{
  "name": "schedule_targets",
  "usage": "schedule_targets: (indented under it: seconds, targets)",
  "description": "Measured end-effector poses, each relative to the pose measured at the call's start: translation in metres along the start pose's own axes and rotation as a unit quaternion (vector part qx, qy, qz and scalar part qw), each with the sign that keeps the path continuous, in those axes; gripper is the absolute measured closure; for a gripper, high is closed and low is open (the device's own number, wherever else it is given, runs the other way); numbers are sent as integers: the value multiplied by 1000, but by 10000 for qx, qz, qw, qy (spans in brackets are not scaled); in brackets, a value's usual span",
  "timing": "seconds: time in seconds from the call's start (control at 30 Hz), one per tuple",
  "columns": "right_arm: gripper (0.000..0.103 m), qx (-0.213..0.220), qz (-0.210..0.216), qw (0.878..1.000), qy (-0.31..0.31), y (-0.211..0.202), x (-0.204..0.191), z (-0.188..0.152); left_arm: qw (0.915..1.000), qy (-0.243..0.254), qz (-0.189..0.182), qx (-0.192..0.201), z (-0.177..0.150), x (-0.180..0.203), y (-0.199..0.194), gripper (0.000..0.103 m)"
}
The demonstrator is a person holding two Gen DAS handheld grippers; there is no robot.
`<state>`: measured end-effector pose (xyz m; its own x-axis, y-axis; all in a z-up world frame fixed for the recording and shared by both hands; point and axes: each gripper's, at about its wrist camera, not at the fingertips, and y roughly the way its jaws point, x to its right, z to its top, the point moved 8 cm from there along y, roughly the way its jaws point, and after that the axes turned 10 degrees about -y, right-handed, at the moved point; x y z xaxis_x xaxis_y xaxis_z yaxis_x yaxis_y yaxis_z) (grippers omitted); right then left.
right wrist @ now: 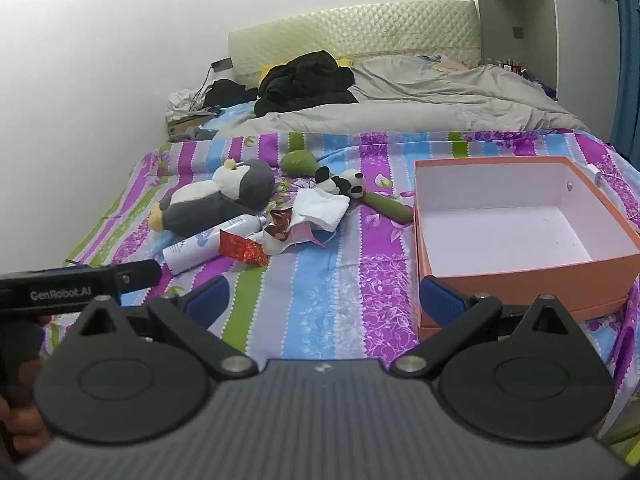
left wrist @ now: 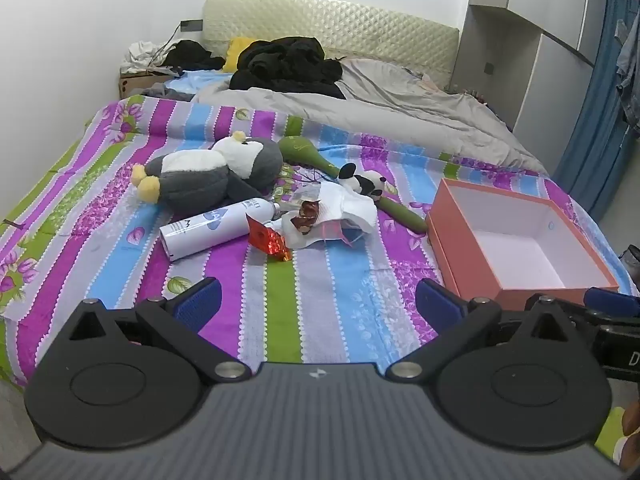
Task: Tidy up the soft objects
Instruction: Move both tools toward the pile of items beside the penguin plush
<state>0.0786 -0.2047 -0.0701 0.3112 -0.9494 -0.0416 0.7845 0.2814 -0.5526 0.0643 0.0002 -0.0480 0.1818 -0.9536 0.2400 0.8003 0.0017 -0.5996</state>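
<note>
A grey and white penguin plush (left wrist: 208, 172) (right wrist: 224, 196) lies on the striped bedsheet. A small panda plush (left wrist: 366, 182) (right wrist: 344, 184) lies on a green stick-shaped soft toy (left wrist: 396, 210) (right wrist: 384, 204). A white cloth (left wrist: 340, 212) (right wrist: 320, 210) lies in the pile's middle. An open, empty orange box (left wrist: 472, 268) (right wrist: 520, 276) stands at the right. My left gripper (left wrist: 318, 304) is open and empty, near the bed's front edge. My right gripper (right wrist: 324, 300) is open and empty, its right finger in front of the box's near corner.
A white spray bottle (left wrist: 216, 228) (right wrist: 208, 244) and red foil wrapper (left wrist: 268, 238) (right wrist: 242, 248) lie beside the toys. A grey duvet (left wrist: 380, 108) and black clothes (left wrist: 288, 66) cover the bed's far half. Cardboard box (left wrist: 140, 78) far left; wardrobe (left wrist: 532, 40) and blue curtain (left wrist: 600, 100) to the right.
</note>
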Motion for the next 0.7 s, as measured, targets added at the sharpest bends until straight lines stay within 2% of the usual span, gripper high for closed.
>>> schedule_targets:
  seconds: [0.1, 0.23, 0.5, 0.7]
  targets:
    - [0, 1, -5, 10000, -10, 0, 0, 1, 9999, 9, -71, 145, 1, 0, -3, 0]
    - [0, -1, 6, 10000, -41, 0, 1, 3, 10000, -8, -43, 19, 0, 0, -1, 0]
    - [0, -14, 0, 10000, 7, 1, 0, 4, 10000, 17, -36, 30, -5, -7, -5, 0]
    - [0, -127, 22, 9999, 91, 2, 5, -9, 10000, -54, -34, -53, -8, -5, -3, 0]
